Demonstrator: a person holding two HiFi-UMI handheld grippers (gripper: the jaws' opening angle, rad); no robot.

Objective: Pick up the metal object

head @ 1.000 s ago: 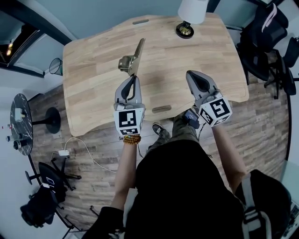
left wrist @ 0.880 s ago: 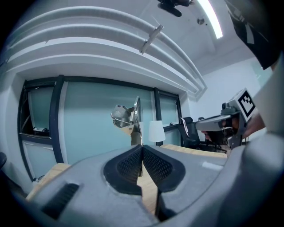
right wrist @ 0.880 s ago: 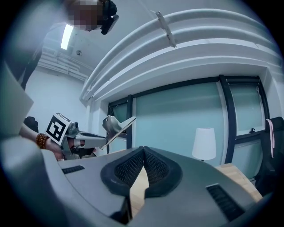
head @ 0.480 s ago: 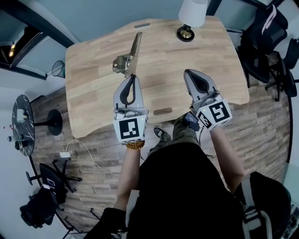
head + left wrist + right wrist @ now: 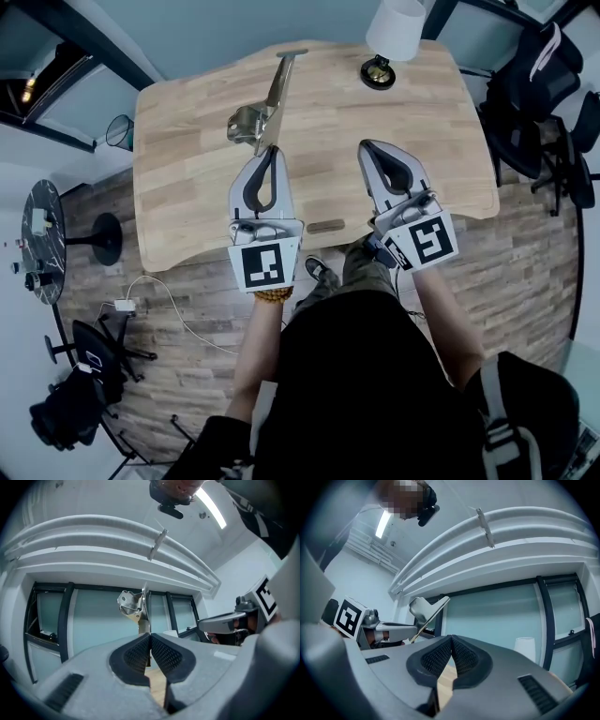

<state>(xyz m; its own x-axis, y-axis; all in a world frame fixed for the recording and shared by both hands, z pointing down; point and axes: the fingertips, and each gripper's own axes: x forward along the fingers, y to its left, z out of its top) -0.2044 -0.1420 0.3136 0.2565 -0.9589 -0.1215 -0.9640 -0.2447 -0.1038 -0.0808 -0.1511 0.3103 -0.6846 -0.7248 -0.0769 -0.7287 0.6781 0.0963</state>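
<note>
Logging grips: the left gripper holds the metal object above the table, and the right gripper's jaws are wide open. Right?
No: the right gripper view shows the right gripper with jaws shut and empty. The left gripper does hold the metal object above the table.

The near end of the metal object disappears between the pressed-together pads of the left tongs, so how much of it lies inside the grip cannot be told. In the left gripper view its lower stretch is likewise covered by the tongs' own body, and in the right gripper view its foot drops behind the left tongs' housing. The lamp has its shade cut off by the head view's top edge. Small items on the round side table, possibly bottles, are too tiny to name. The table has its near edge partly covered by the left tongs and the right tongs.
</note>
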